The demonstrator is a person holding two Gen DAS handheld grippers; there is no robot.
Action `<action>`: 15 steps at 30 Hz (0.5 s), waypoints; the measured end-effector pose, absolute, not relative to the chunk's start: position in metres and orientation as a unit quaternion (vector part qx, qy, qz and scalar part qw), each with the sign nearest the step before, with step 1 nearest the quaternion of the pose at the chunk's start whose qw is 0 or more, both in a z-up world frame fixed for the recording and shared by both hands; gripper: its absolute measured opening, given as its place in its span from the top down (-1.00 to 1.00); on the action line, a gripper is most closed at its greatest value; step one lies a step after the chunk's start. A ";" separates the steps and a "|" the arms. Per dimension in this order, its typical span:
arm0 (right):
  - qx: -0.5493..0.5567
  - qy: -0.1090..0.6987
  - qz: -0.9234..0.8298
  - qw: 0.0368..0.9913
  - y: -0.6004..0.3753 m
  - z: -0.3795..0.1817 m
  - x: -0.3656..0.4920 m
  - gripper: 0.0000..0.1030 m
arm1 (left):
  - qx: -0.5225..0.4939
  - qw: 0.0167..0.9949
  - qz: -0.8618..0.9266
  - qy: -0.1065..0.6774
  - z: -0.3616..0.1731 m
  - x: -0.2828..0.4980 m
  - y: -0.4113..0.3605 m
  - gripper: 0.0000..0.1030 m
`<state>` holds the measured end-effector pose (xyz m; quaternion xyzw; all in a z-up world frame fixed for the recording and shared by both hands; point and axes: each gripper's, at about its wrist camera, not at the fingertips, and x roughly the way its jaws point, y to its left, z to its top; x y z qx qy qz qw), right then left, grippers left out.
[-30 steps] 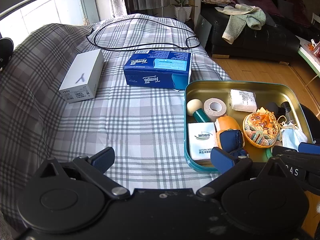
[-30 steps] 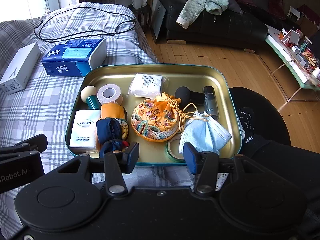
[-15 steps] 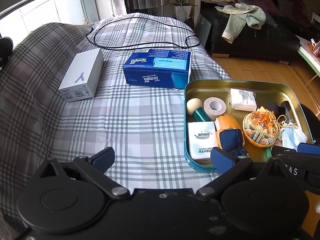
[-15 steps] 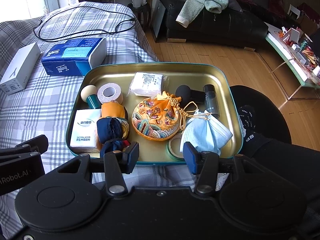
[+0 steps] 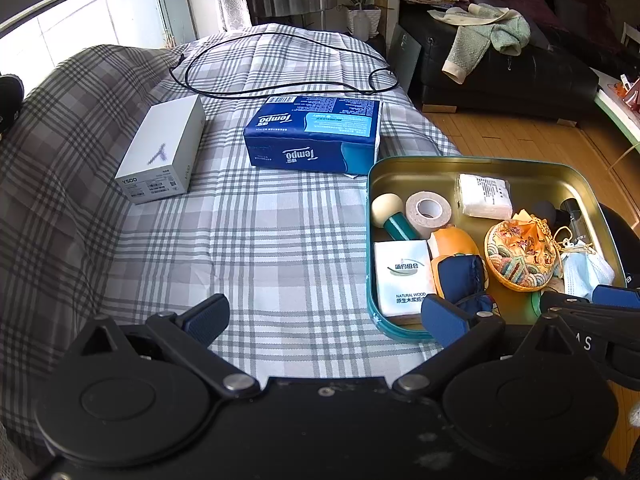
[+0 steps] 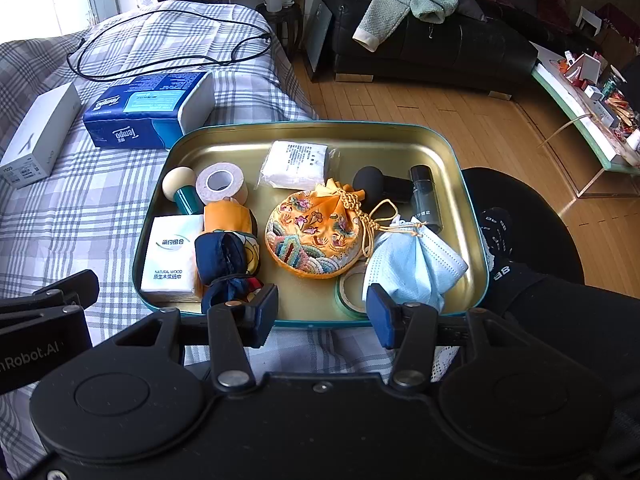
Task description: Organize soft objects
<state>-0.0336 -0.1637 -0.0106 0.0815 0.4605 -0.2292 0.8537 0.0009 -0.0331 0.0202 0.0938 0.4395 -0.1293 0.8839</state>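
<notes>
Lying just beyond right gripper (image 6: 322, 314) jaws: face mask (image 6: 412, 264).

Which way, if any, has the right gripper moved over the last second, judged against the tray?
No. In the right wrist view the right gripper sits at the same spot over the near rim of the tray, open and empty.

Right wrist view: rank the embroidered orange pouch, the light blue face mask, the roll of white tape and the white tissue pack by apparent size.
1. Embroidered orange pouch
2. Light blue face mask, close to the pouch and nearer the camera, so unsure
3. White tissue pack
4. Roll of white tape
</notes>
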 end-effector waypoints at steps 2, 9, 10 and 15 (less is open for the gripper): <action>0.081 0.461 -0.229 0.854 -0.164 -0.011 -0.033 0.04 | 0.094 0.884 -0.129 0.439 0.020 0.001 -0.033 -0.99; 0.081 0.461 -0.229 0.853 -0.163 -0.011 -0.034 0.04 | 0.094 0.884 -0.130 0.440 0.019 0.000 -0.033 -0.99; 0.081 0.462 -0.229 0.853 -0.163 -0.012 -0.034 0.04 | 0.094 0.884 -0.131 0.440 0.019 0.000 -0.033 -0.99; 0.081 0.462 -0.228 0.853 -0.163 -0.012 -0.034 0.04 | 0.096 0.883 -0.133 0.440 0.018 -0.001 -0.033 -0.99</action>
